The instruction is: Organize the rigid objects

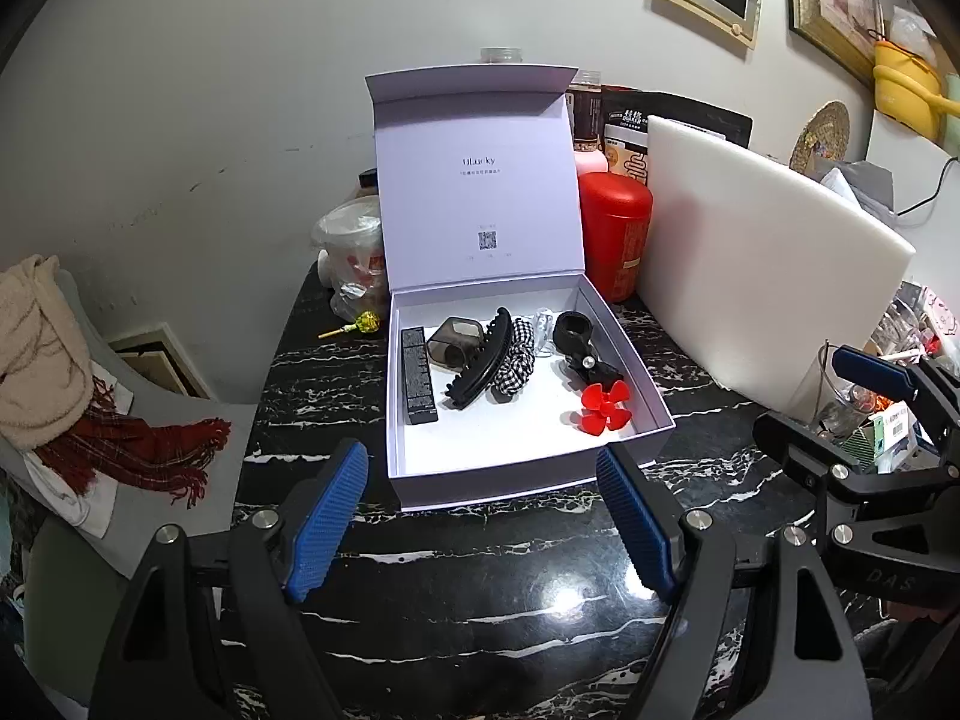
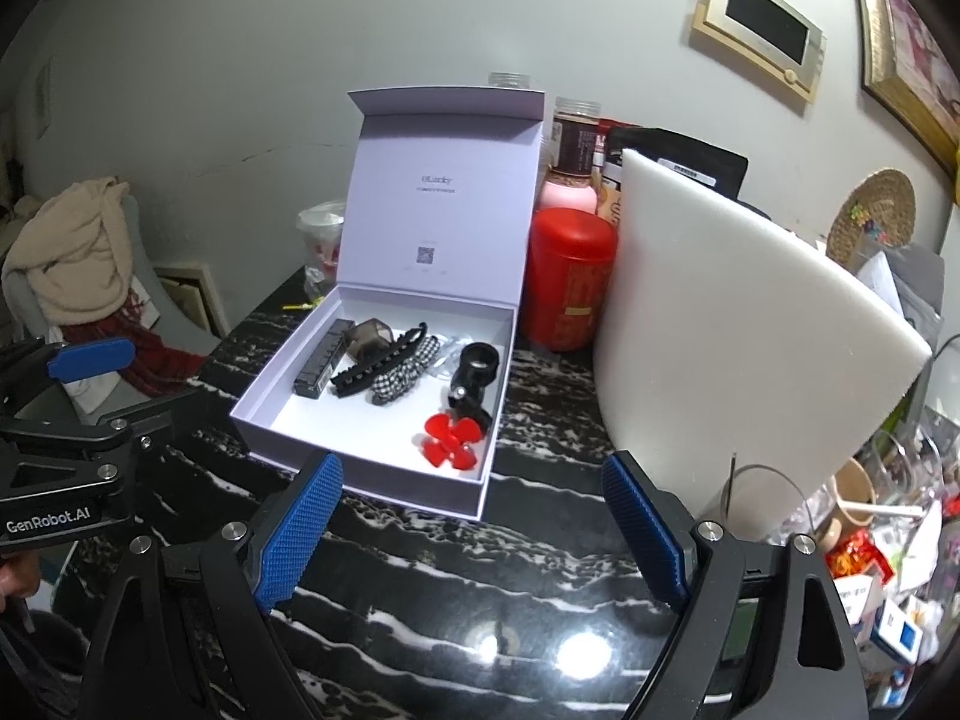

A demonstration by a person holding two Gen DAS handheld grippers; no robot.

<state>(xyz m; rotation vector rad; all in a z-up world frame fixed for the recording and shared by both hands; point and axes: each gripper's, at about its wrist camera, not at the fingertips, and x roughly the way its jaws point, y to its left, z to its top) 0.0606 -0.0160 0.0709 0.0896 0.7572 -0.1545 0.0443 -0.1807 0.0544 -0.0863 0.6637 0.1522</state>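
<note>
A white gift box (image 1: pixel 528 468) with its lid up stands on the black marble table (image 1: pixel 480 588); it also shows in the right wrist view (image 2: pixel 366 483). Inside lie a black rectangular case (image 1: pixel 418 376), a smoky plastic piece (image 1: pixel 454 348), a black claw hair clip (image 1: pixel 483 361), a checked scrunchie (image 1: pixel 516 363), a black clamp-like part (image 1: pixel 577 343) and a red propeller (image 1: pixel 600 409). My left gripper (image 1: pixel 483 471) is open and empty, just in front of the box. My right gripper (image 2: pixel 471 477) is open and empty, near the box's front corner.
A white foam board (image 1: pixel 762 276) leans at the right behind the box. A red canister (image 1: pixel 615 234), jars and packets stand behind. A plastic cup and a yellow lollipop (image 1: pixel 360 324) lie at the left. A chair with scarves (image 1: pixel 72 384) stands left. Clutter fills the right edge.
</note>
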